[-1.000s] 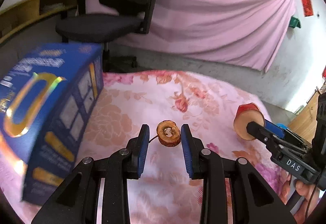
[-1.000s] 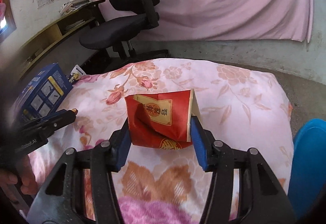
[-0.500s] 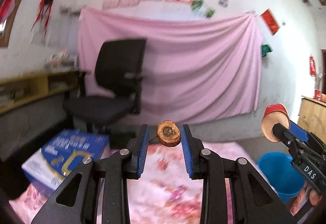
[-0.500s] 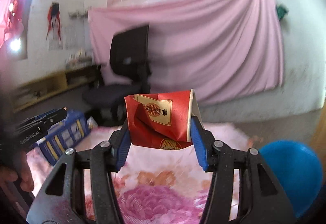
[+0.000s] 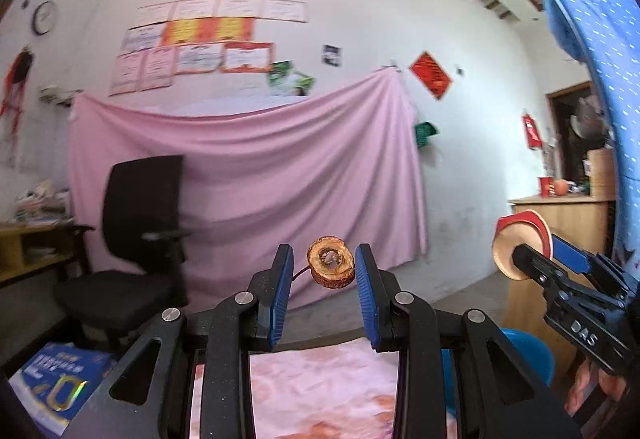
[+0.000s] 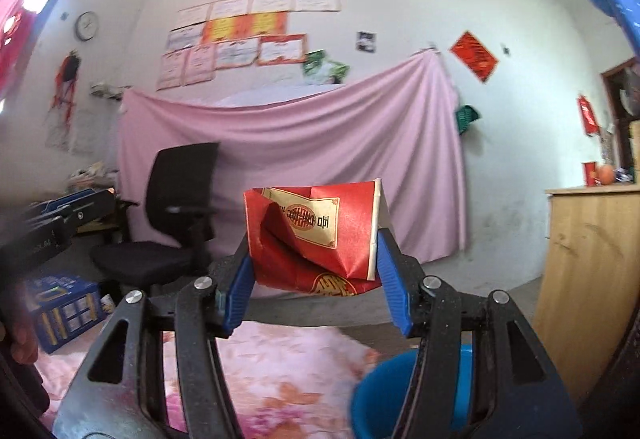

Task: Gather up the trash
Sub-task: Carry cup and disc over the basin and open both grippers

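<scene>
Left tongs (image 5: 323, 271) pinch a fruit slice (image 5: 331, 266); right tongs (image 6: 314, 271) clamp a red packet (image 6: 316, 235).

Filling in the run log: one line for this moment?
left tongs: dried fruit slice | right tongs: crumpled red packet | blue bucket: below right

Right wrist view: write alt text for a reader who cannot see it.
The right tool holds a crumpled red paper packet between its blue pads, raised level in front of a pink cloth hung on the wall. Below it lie a floral pink cover and a blue bin; a black office chair stands to the left.
</scene>
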Available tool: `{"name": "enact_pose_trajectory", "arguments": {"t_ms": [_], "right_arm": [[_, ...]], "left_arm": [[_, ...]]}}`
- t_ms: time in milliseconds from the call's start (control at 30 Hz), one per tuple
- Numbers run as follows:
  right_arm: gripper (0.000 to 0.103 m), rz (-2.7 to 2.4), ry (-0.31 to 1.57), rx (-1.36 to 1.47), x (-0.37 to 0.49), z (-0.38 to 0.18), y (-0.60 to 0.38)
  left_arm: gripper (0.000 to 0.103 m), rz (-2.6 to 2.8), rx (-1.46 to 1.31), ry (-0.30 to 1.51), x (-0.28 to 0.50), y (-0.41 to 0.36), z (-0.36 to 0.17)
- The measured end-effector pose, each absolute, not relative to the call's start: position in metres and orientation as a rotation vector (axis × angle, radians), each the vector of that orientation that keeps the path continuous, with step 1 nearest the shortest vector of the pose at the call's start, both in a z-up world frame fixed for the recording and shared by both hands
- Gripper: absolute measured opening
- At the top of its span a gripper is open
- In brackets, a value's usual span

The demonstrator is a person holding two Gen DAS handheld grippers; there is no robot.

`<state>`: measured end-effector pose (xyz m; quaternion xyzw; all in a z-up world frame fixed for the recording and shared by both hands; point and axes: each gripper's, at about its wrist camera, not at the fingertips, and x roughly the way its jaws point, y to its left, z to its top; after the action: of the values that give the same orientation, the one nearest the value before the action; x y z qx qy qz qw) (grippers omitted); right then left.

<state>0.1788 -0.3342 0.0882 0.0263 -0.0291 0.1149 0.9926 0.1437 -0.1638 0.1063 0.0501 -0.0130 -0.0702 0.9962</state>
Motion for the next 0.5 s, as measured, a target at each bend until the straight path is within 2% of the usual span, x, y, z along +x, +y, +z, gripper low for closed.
{"name": "enact_pose_trajectory", "arguments": {"t_ms": [233,500], "right_arm": [[0.085,0.092,-0.012,0.208,0.194,0.089,-0.388],[0.085,-0.012,0.099,0.264,0.207,0.071,-0.440]], "left_arm": [[0.027,-0.230,0.165,-0.034,0.165,-0.214,0.102],[0.027,-0.333,0.137,0.060,0.206,-0.256,0.082]]}}
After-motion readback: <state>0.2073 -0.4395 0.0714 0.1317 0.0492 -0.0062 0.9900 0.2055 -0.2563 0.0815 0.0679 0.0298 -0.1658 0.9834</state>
